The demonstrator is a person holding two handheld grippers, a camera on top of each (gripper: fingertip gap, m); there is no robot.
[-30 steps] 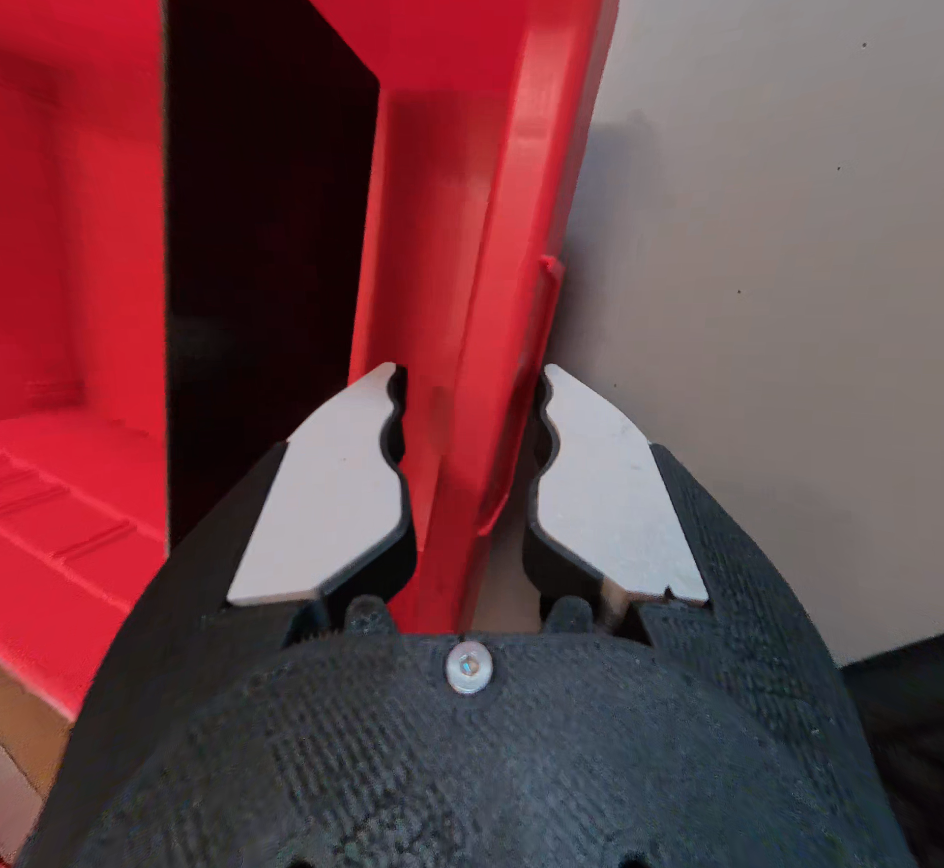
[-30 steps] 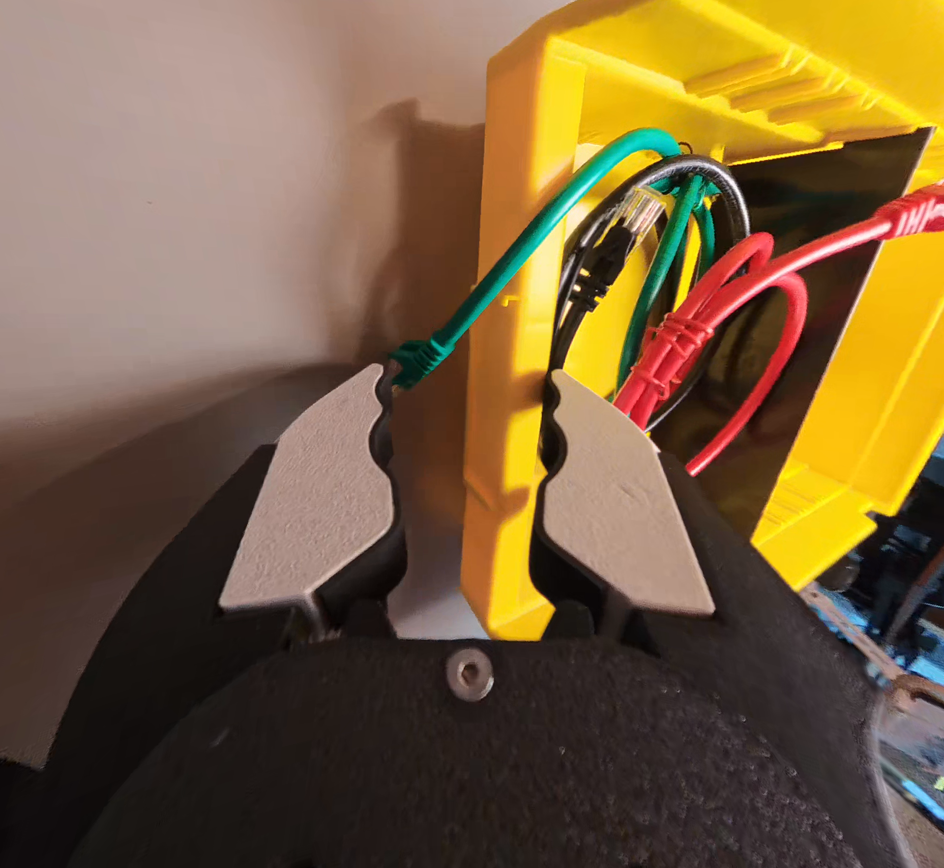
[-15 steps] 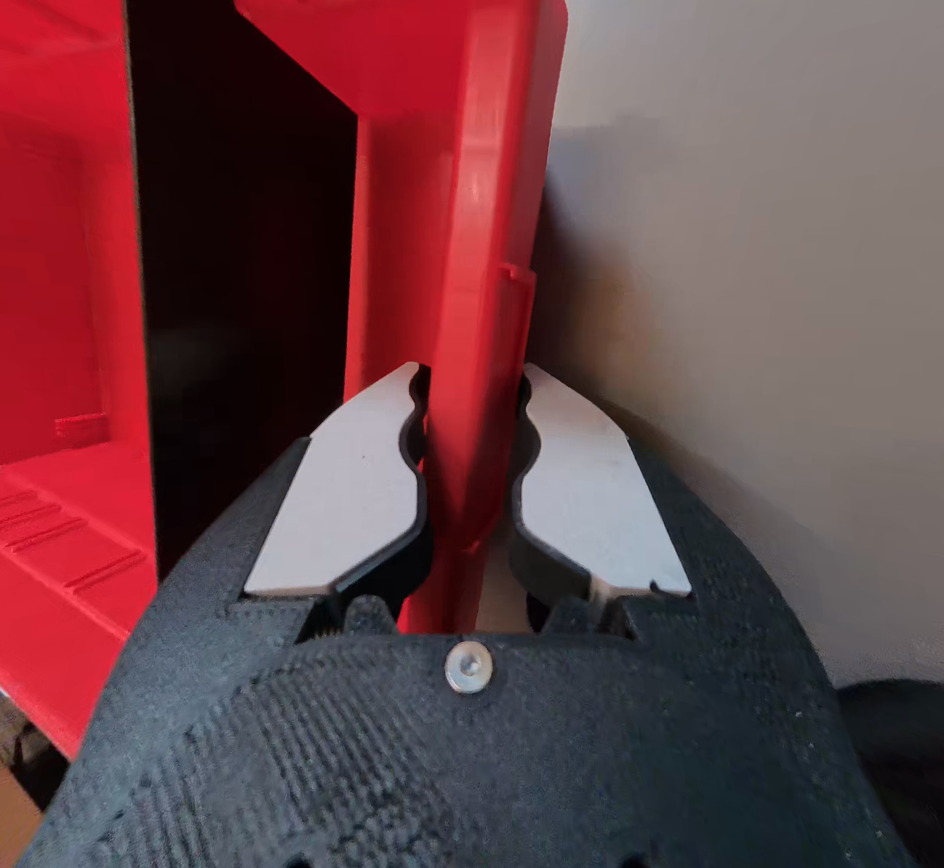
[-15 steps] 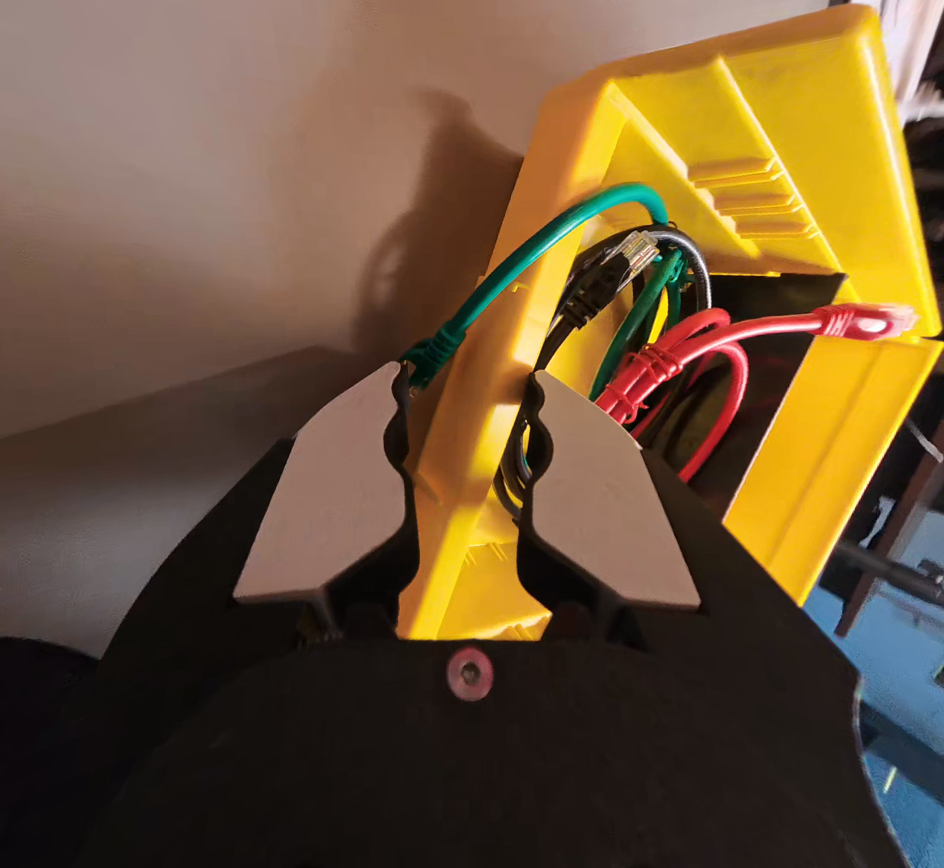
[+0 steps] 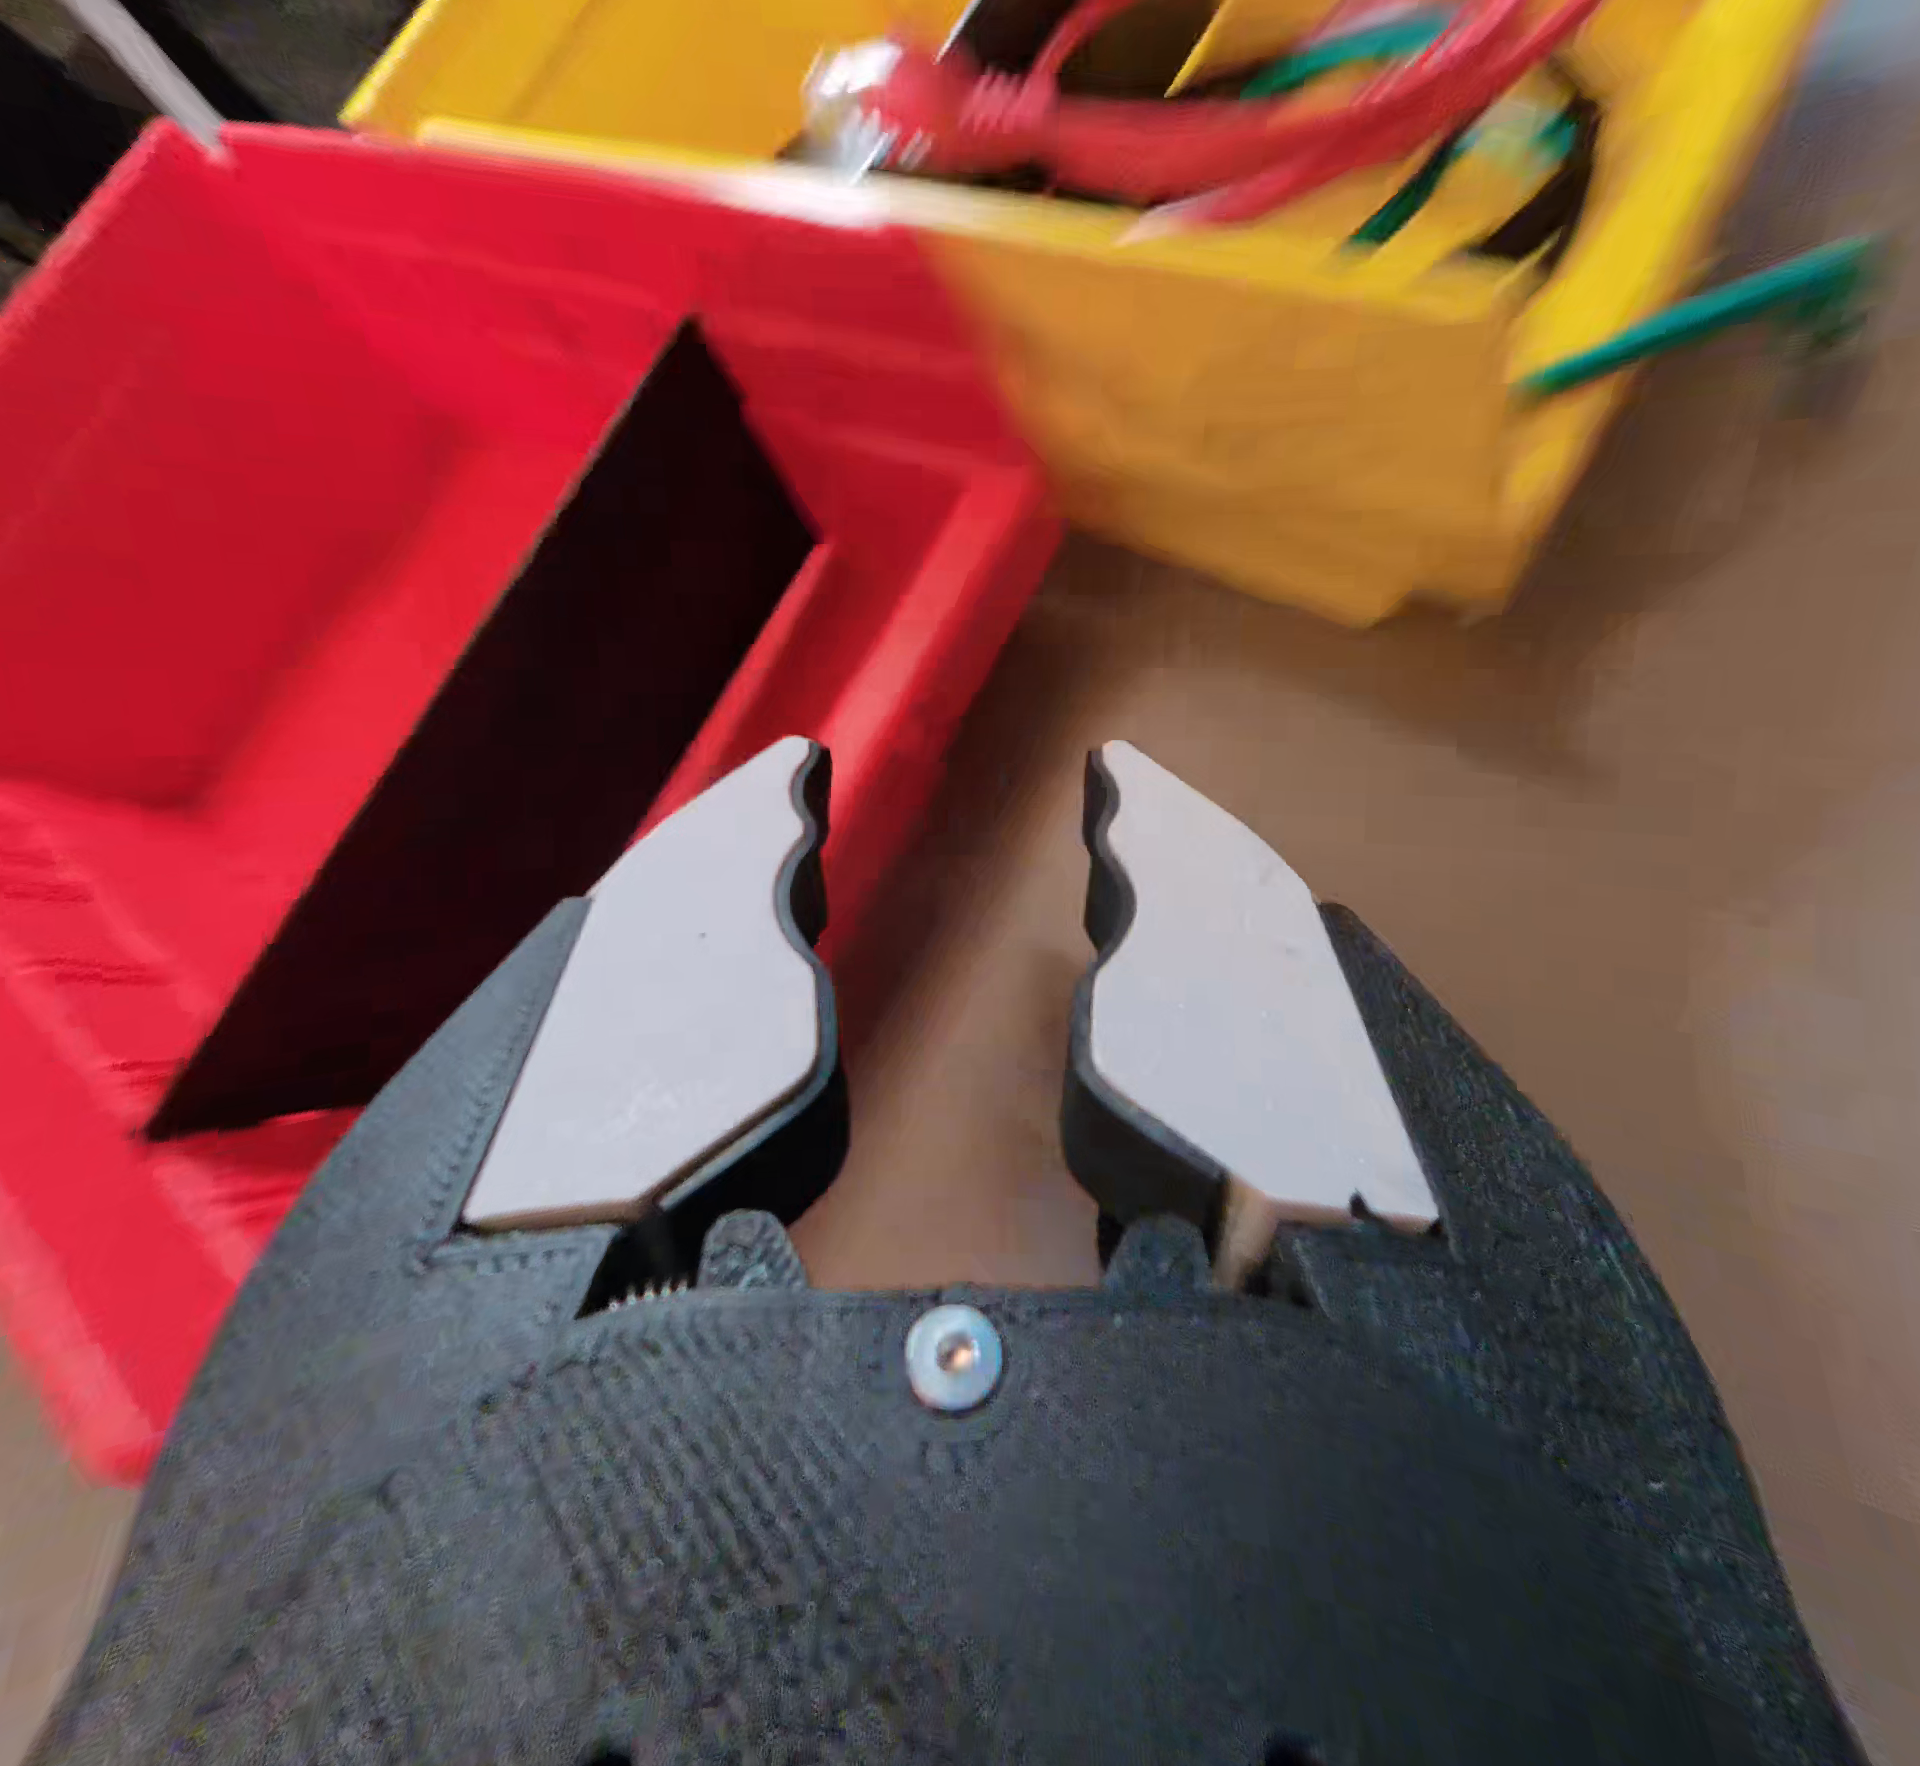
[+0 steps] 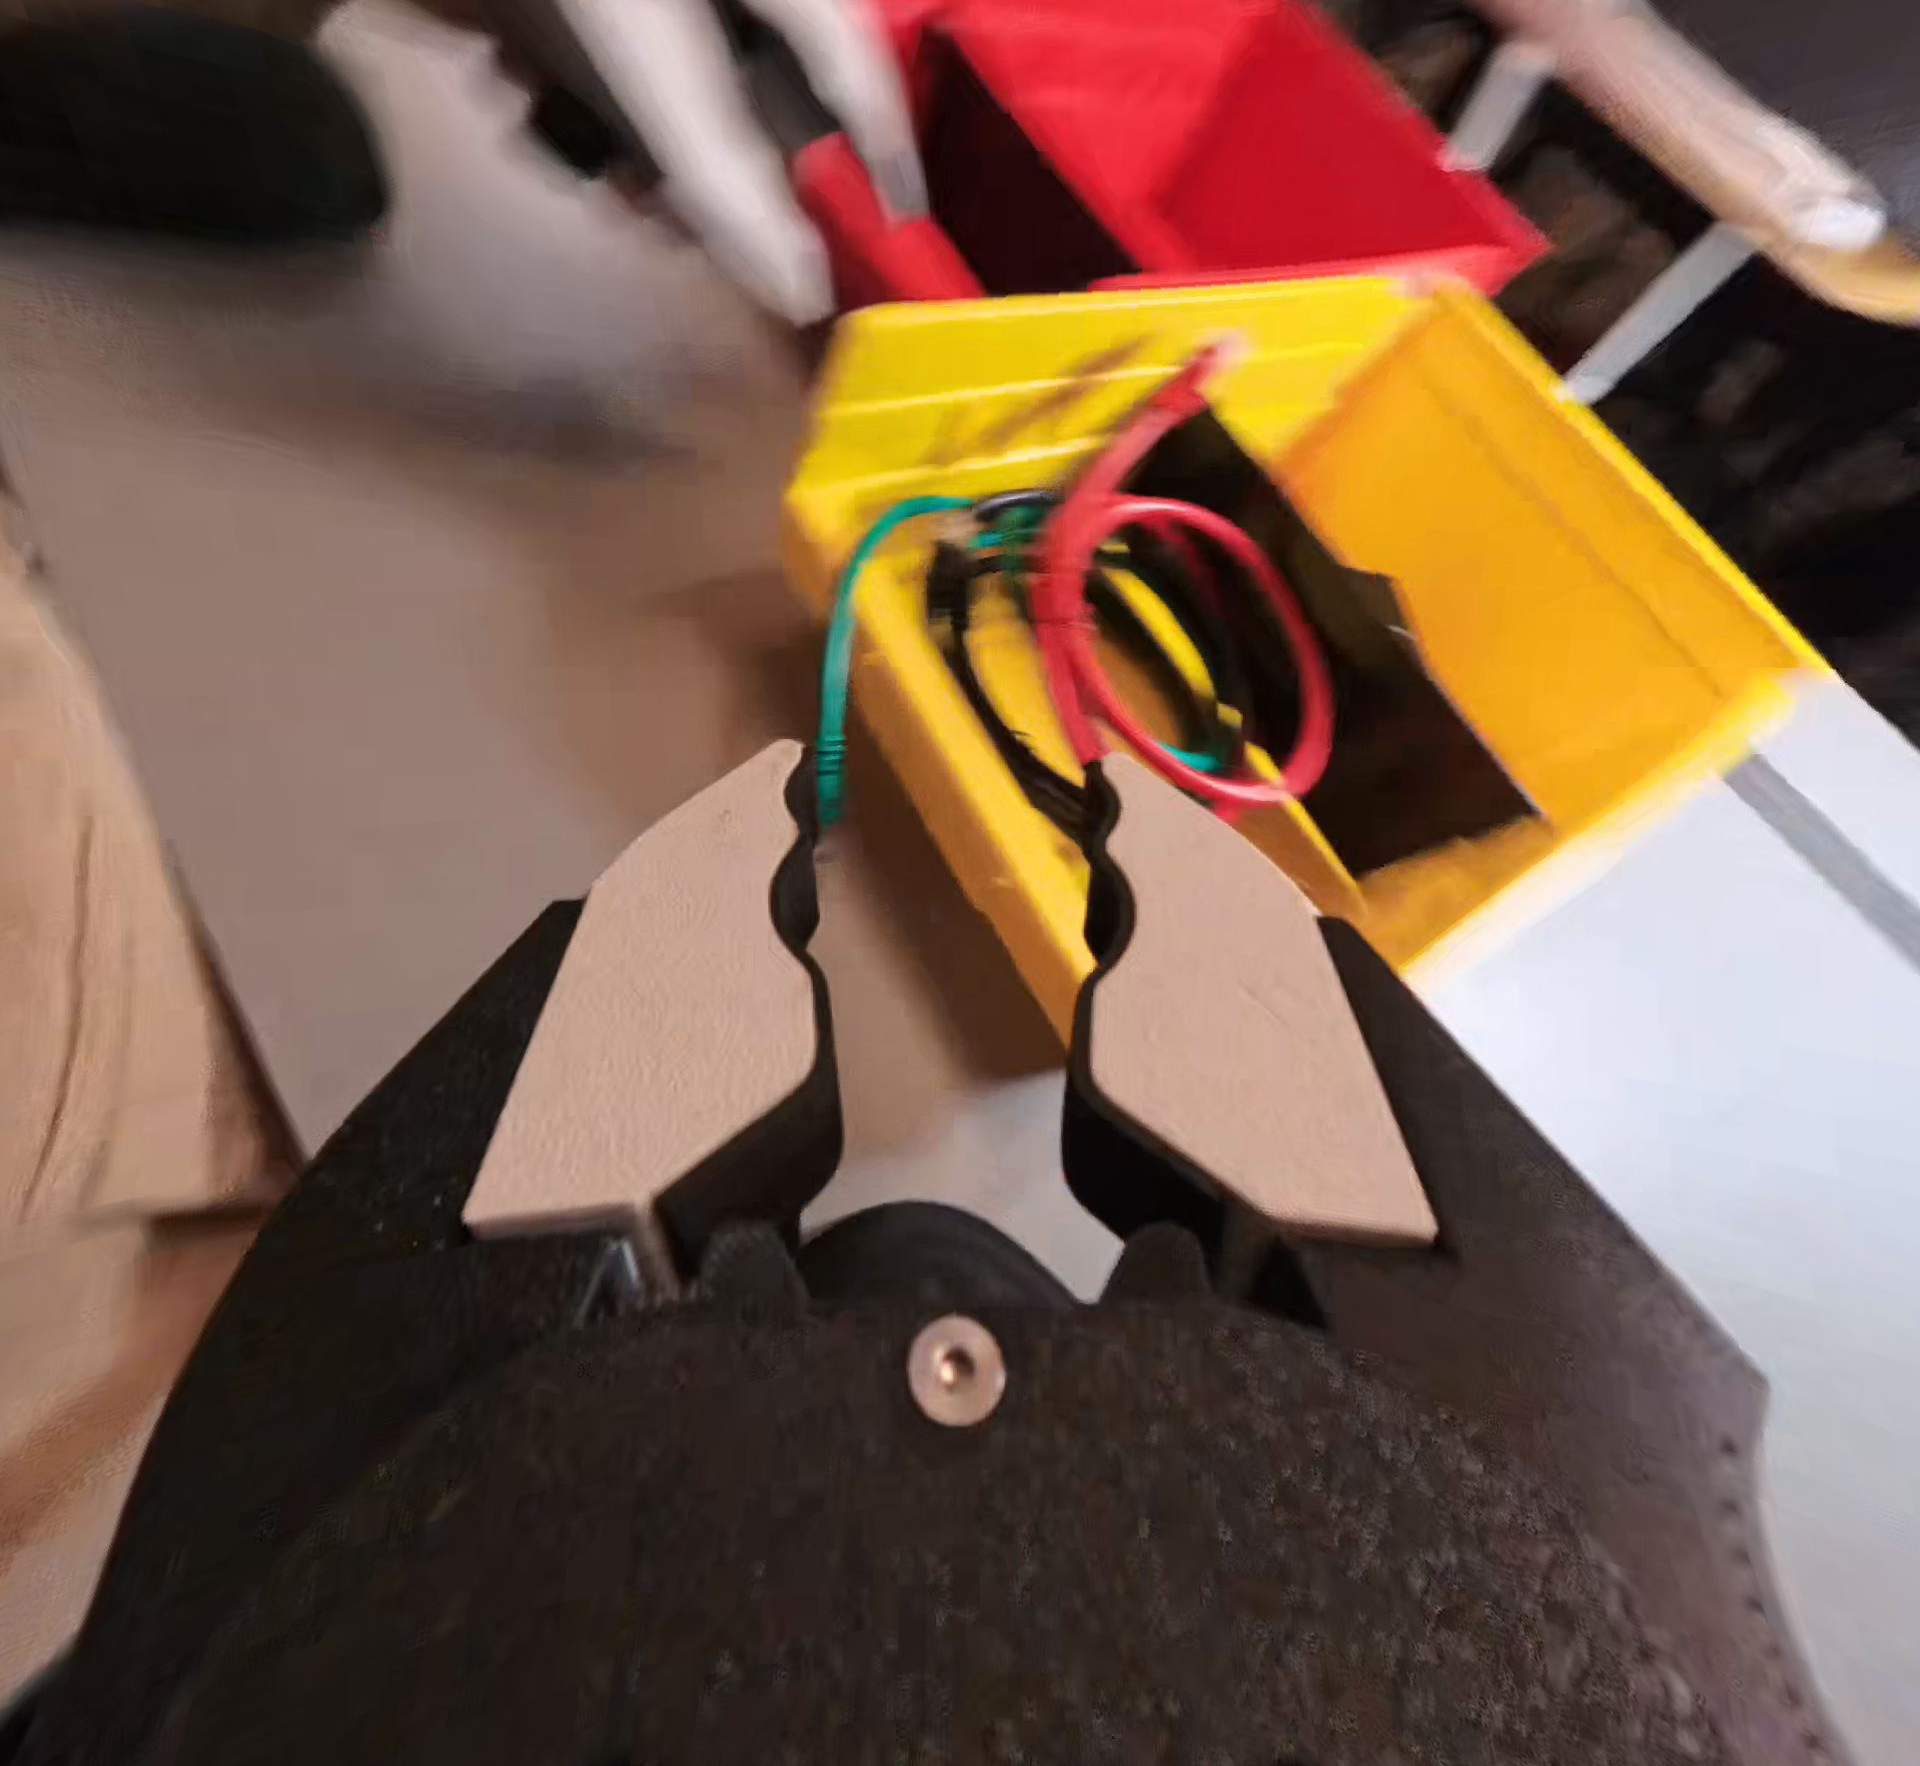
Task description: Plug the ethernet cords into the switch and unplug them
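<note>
Both bins are down on the worktop [image 5: 1351,885] now. Half a second ago each gripper was clamped on a bin wall with the bins held up against a pale wall; that grip is gone.

Left gripper [image 5: 956,771]: jaws apart, nothing between them, only bare tan surface in the gap. Red bin [image 5: 260,490] sits just at its 10 o'clock, left fingertip overlapping the bin's near corner in view; can't tell if it touches. Black divider inside it, no cords visible there.

Right gripper [image 6: 951,781]: jaws apart, holding nothing. Near corner of the yellow bin [image 6: 1558,553] sits in the gap, not pinched as far as I can tell.

Ethernet cords are in the yellow bin: red cord [image 6: 1195,656] coiled, black cord [image 6: 966,677] under it, green cord [image 6: 847,636] draped over the rim with its plug hanging near the right gripper's left fingertip.

My read: bin placement done, plugging not started. No switch visible in either view. Green plug looks like the easiest first grab.

Surface: tan, board-like, with a pale grey panel [image 6: 1714,1041] at 3 o'clock in the right view. Heavy motion blur. Dark clutter and pale frame legs at 12 o'clock.
</note>
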